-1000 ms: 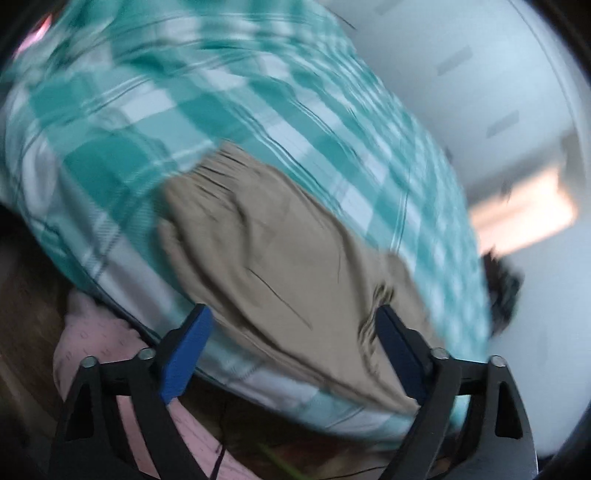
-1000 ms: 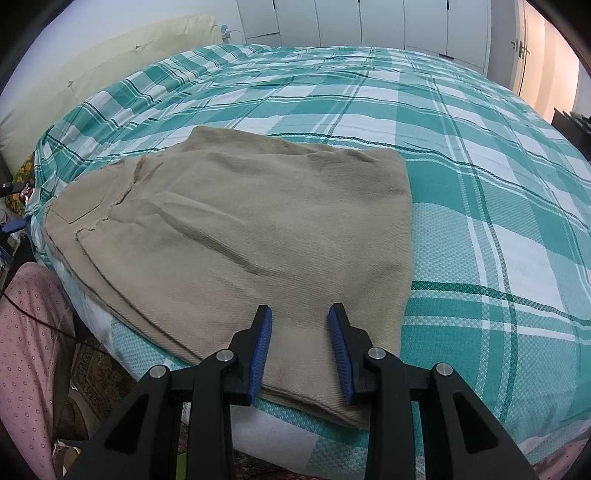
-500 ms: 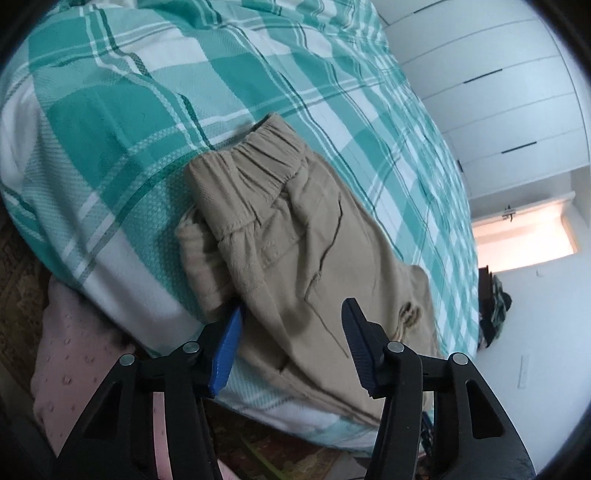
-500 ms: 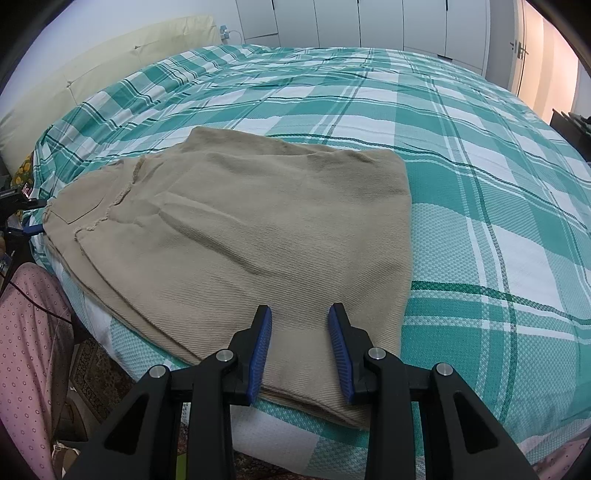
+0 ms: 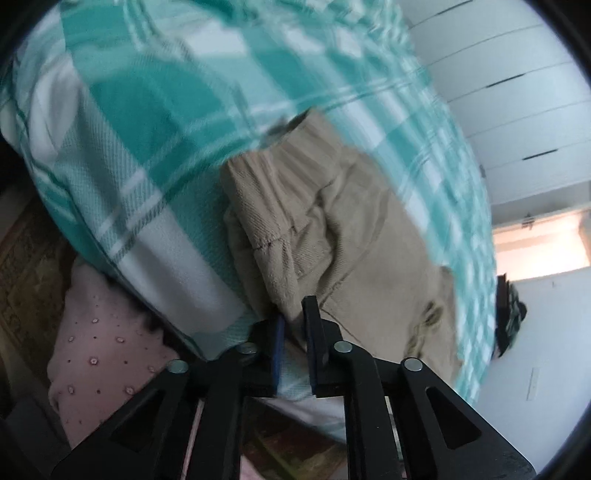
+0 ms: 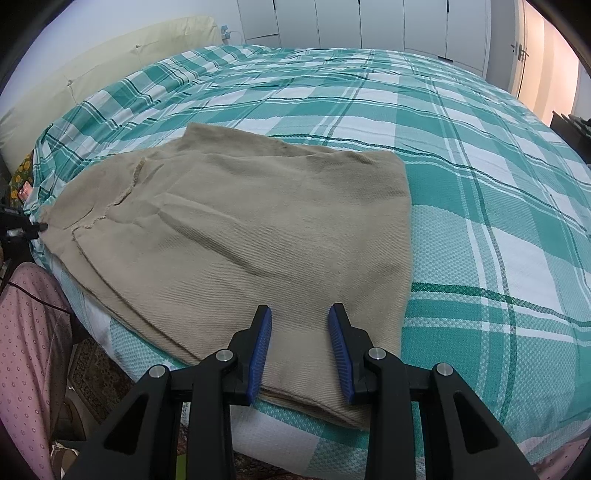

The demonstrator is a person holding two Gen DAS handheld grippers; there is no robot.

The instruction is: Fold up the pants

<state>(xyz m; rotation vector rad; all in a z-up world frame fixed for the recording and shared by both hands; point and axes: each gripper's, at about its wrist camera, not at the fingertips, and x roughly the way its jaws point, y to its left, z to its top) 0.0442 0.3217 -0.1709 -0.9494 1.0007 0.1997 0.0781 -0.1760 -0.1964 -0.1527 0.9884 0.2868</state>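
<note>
The tan pants (image 6: 240, 236) lie folded flat on the green plaid bedspread (image 6: 480, 184) near the bed's front edge. My right gripper (image 6: 299, 332) is open, its blue pads over the near edge of the pants, holding nothing. In the left wrist view the waistband end of the pants (image 5: 332, 229) fills the middle, and my left gripper (image 5: 293, 314) is shut on the pants' near corner at the bed's edge. In the right wrist view that gripper tip (image 6: 35, 226) shows at the pants' far left corner.
A cream headboard (image 6: 92, 74) stands at the back left and white wardrobe doors (image 6: 369, 22) behind the bed. Pink dotted fabric (image 6: 22, 350) and a patterned rug (image 6: 92, 369) are below the bed's left edge.
My left gripper has moved in to the waistband corner of the pants and closed from open onto it. The right gripper and the pants under it have stayed put.
</note>
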